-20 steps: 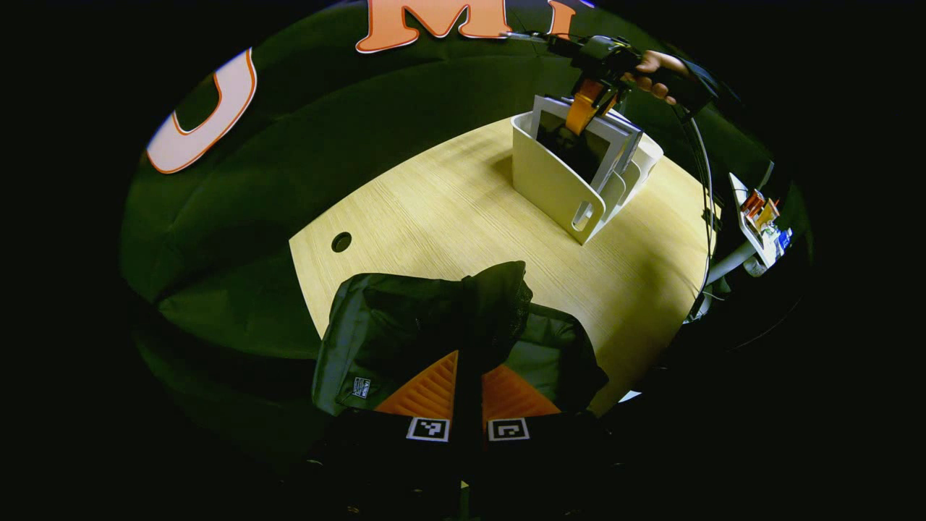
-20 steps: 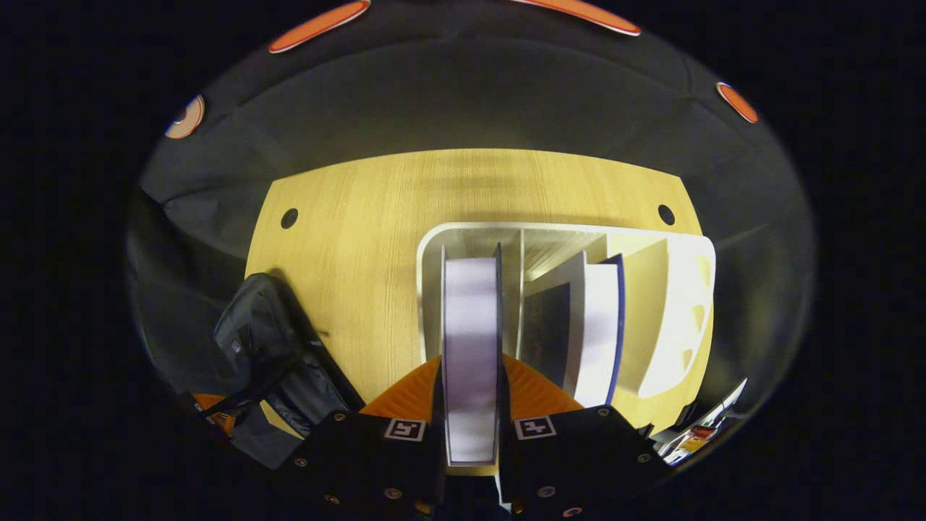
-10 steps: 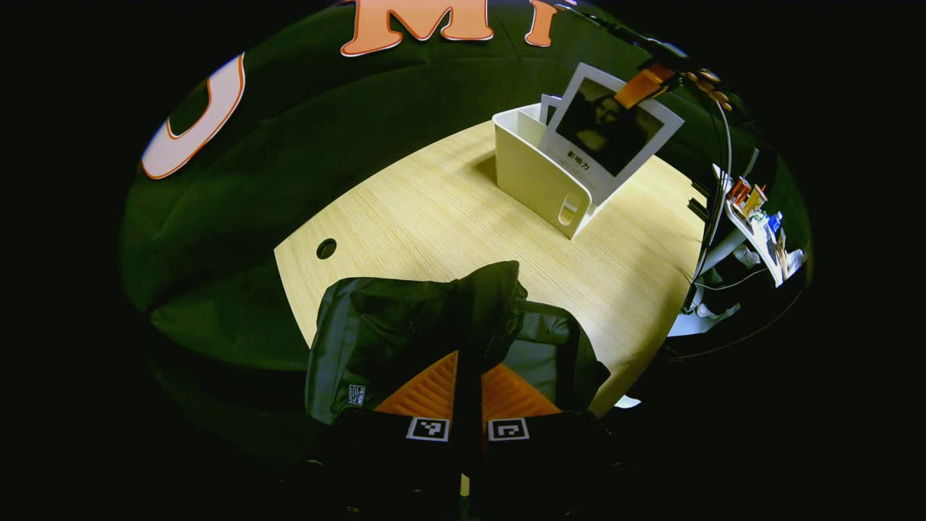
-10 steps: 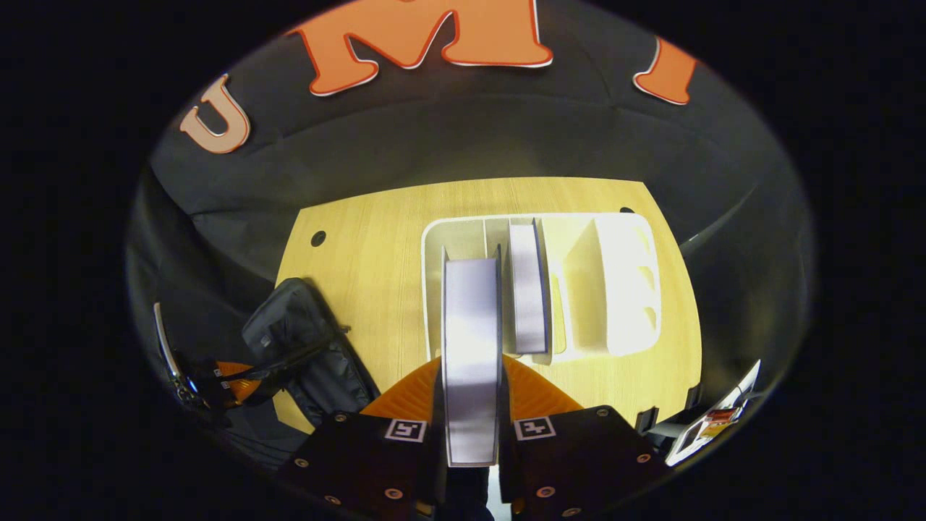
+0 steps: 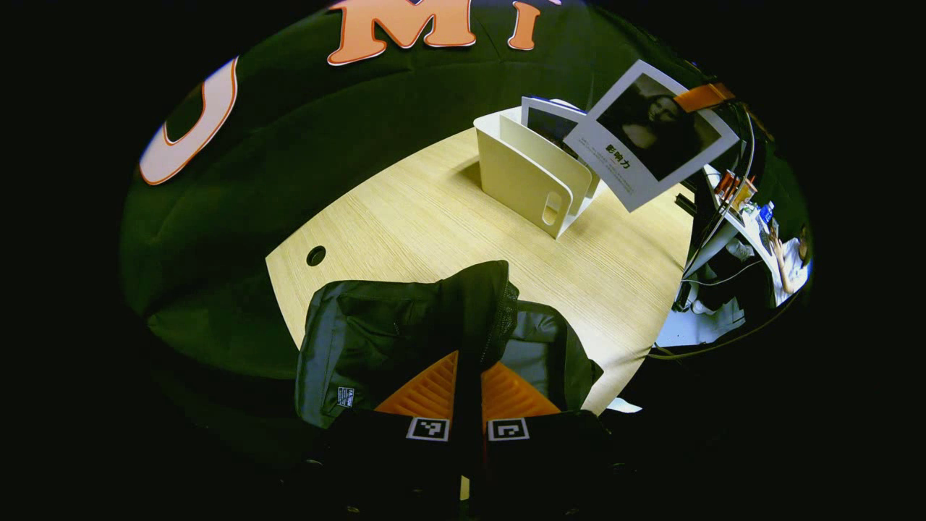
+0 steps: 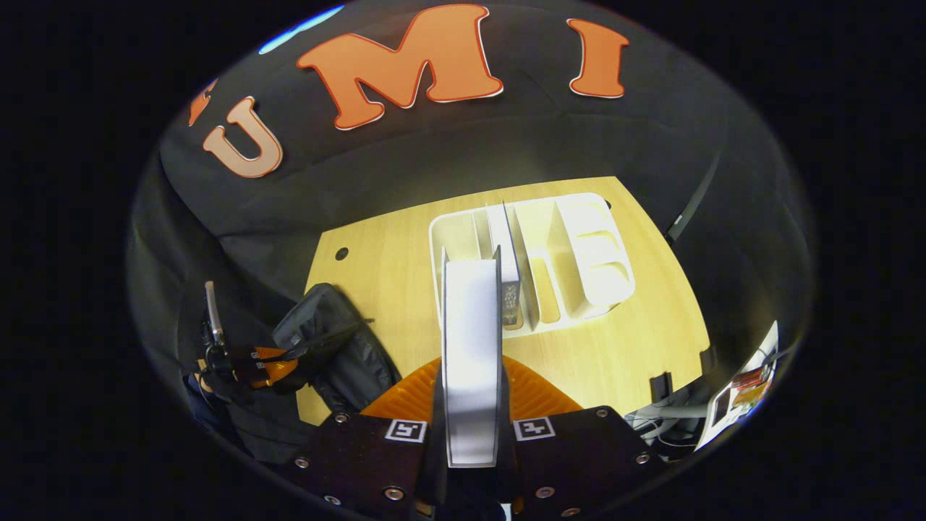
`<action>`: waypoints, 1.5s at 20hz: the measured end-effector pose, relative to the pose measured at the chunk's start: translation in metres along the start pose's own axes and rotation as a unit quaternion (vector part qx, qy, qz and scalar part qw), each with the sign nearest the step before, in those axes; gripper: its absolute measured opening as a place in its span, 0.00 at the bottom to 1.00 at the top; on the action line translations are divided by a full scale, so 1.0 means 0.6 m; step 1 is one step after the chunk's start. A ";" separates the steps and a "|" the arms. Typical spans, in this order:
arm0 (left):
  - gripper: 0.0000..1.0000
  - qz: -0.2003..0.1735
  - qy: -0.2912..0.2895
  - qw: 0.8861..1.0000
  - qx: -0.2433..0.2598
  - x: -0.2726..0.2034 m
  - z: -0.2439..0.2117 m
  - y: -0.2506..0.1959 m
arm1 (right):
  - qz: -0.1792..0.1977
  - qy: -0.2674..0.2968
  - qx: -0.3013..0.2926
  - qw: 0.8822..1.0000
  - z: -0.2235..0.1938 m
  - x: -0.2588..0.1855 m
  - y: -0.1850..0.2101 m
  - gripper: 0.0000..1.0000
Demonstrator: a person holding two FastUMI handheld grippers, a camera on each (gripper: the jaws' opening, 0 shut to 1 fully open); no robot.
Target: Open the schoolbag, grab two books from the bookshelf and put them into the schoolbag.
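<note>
My right gripper (image 6: 470, 427) is clenching the first book (image 6: 470, 347) edge-on between both fingers, at the bottom centre of the right gripper view. Over the last second this book has been rising out of the white bookshelf (image 6: 571, 289); it is now hanging clear above the rack, tilted, at the upper right of the left gripper view. I judge the pull-out is done and the carry toward the schoolbag is beginning.

My left gripper (image 5: 466, 405) is pinching a fold of the black schoolbag (image 5: 391, 340) at the bottom centre of its own view, fingers closed on the fabric, keeping the bag's mouth lifted at the near edge of the wooden table (image 5: 434, 224).

The left gripper view is showing the book's dark cover face and a second book (image 5: 550, 119) standing in the rack behind it. The right gripper view is giving only page edges, but it is showing the rack's compartments from above, and my left gripper holding the bag at the lower left.
</note>
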State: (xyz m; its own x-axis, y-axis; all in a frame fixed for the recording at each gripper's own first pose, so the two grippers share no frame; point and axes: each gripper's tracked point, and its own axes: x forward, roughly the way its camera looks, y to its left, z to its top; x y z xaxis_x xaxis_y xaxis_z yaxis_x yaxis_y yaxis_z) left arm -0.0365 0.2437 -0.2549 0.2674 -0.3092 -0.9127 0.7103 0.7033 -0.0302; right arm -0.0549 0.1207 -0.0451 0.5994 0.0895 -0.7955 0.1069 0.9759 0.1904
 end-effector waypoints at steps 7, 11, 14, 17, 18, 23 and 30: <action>0.05 -0.006 -0.018 1.000 -0.002 -0.019 -0.003 0.010 | 0.078 -0.009 0.078 0.994 -0.121 -0.005 0.031 0.28; 0.05 -0.009 -0.031 0.999 0.002 -0.028 0.000 -0.004 | 0.119 -0.006 0.117 0.986 -0.169 0.032 0.070 0.27; 0.05 -0.009 -0.044 0.999 0.005 -0.035 -0.008 -0.009 | 0.154 0.000 0.145 0.977 -0.205 0.072 0.116 0.27; 0.05 -0.004 -0.046 0.999 -0.009 -0.037 -0.013 -0.004 | 0.198 0.013 0.167 0.966 -0.223 0.127 0.180 0.27; 0.05 -0.002 -0.046 0.999 -0.013 -0.037 -0.012 -0.001 | 0.213 0.020 0.176 0.961 -0.235 0.139 0.201 0.27; 0.05 0.011 -0.056 0.998 -0.028 -0.035 -0.007 -0.014 | 0.265 0.036 0.215 0.939 -0.264 0.199 0.283 0.27; 0.05 0.021 -0.084 0.995 -0.058 -0.027 0.005 -0.040 | 0.289 0.013 0.269 0.919 -0.283 0.277 0.349 0.27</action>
State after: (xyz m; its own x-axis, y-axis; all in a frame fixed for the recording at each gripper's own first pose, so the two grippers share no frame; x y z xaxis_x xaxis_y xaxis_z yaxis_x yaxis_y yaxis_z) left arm -0.0560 0.2299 -0.2382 0.4071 -0.3749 -0.8329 0.6191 0.7837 -0.0501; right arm -0.0679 0.3737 -0.2351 0.6608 0.5729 -0.4849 0.1580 0.5253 0.8361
